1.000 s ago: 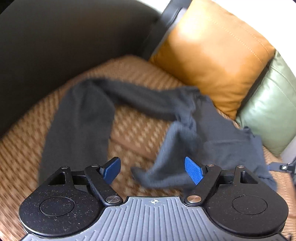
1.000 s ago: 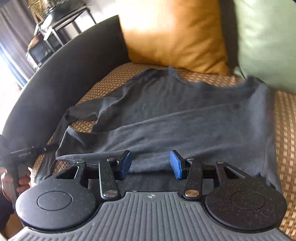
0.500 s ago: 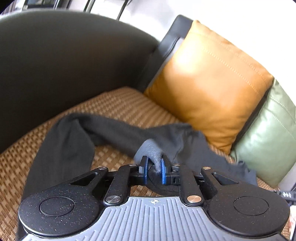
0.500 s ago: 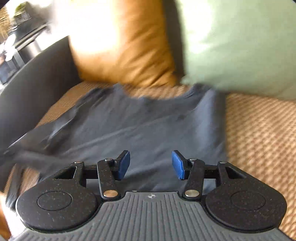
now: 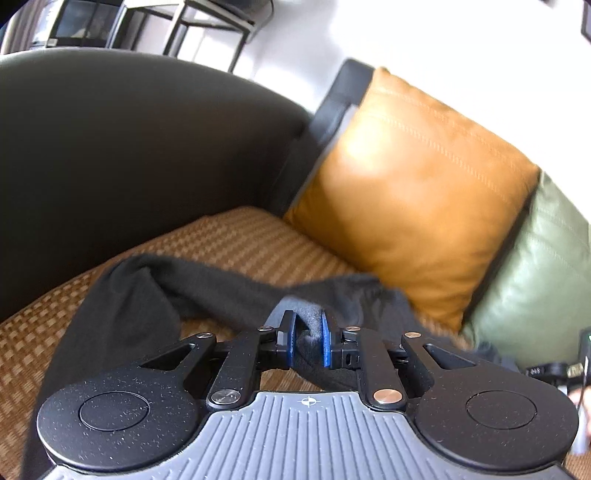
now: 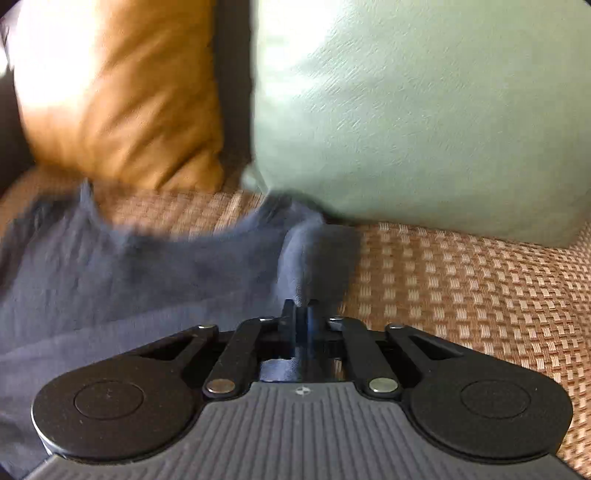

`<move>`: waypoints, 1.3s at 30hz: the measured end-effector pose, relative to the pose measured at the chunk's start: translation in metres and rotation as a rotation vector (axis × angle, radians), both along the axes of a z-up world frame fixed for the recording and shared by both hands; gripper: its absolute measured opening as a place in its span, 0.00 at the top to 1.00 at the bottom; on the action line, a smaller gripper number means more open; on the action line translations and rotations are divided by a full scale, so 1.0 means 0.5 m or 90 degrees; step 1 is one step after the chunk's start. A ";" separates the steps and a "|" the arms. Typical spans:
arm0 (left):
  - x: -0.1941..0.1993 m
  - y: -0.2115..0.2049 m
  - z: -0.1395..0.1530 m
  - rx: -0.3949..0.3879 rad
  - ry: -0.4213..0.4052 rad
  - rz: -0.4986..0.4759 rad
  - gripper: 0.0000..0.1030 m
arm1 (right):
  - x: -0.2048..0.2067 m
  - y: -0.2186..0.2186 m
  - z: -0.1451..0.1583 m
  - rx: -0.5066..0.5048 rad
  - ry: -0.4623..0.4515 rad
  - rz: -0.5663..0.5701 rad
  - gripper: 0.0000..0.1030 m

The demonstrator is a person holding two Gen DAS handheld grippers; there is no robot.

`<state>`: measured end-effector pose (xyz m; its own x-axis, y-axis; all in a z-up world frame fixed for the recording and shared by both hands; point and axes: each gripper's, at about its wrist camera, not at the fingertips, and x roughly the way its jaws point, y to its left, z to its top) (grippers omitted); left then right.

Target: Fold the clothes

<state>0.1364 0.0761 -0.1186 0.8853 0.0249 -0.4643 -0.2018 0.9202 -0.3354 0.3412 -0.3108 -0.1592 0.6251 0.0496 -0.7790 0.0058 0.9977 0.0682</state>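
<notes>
A dark grey long-sleeved shirt (image 5: 125, 314) lies on the woven brown sofa seat (image 5: 236, 240). My left gripper (image 5: 307, 338) is shut on a bunched fold of the shirt, with grey cloth pinched between its blue pads (image 5: 325, 341). One sleeve trails off to the left of it. In the right wrist view the shirt (image 6: 140, 273) spreads to the left, and my right gripper (image 6: 303, 314) is shut on its raised right edge, close under the green cushion. The view is blurred.
An orange cushion (image 5: 410, 195) and a green cushion (image 5: 535, 288) lean against the sofa back. The dark sofa arm (image 5: 129, 155) curves round on the left. Bare woven seat (image 6: 472, 288) stretches to the right of the shirt. A metal-framed table (image 5: 207, 22) stands behind the sofa.
Both grippers were open a second ago. The left shut on a fold of the shirt and lifted it; the right moved toward the green cushion and shut on the shirt's right edge.
</notes>
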 end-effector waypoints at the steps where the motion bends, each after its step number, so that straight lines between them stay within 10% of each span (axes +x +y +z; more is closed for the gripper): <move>1: 0.008 -0.003 0.000 0.004 -0.007 0.004 0.89 | -0.004 -0.018 0.009 0.025 -0.031 -0.023 0.94; 8: 0.048 -0.028 -0.055 0.025 0.042 0.009 0.93 | -0.012 -0.095 -0.049 0.000 -0.010 -0.114 0.87; 10: 0.046 -0.026 -0.071 0.031 0.063 0.017 0.82 | -0.028 -0.104 -0.043 -0.012 -0.019 -0.129 0.36; 14: 0.035 0.010 -0.078 0.009 0.081 0.055 0.69 | -0.071 -0.081 0.022 -0.051 -0.087 -0.095 0.40; 21: 0.063 0.083 -0.078 -0.100 0.098 0.042 0.31 | -0.182 0.073 0.088 -0.065 -0.068 0.180 0.41; 30: 0.100 0.077 -0.124 -0.190 0.153 0.003 0.31 | -0.258 0.077 -0.006 -0.224 0.011 0.236 0.46; 32: 0.107 0.062 -0.128 -0.179 0.152 -0.006 0.36 | -0.259 0.065 -0.030 -0.224 0.027 0.220 0.49; 34: 0.119 0.052 -0.129 -0.163 0.160 -0.011 0.95 | -0.256 0.045 -0.028 -0.178 0.028 0.201 0.78; 39: 0.113 0.063 -0.087 -0.122 0.119 0.025 1.00 | -0.265 0.009 -0.010 -0.114 0.007 0.164 0.91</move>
<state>0.1928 0.1077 -0.1622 0.7840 -0.0463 -0.6190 -0.3115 0.8332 -0.4569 0.2088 -0.3064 -0.1642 0.6008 0.0660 -0.7967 -0.2490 0.9624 -0.1081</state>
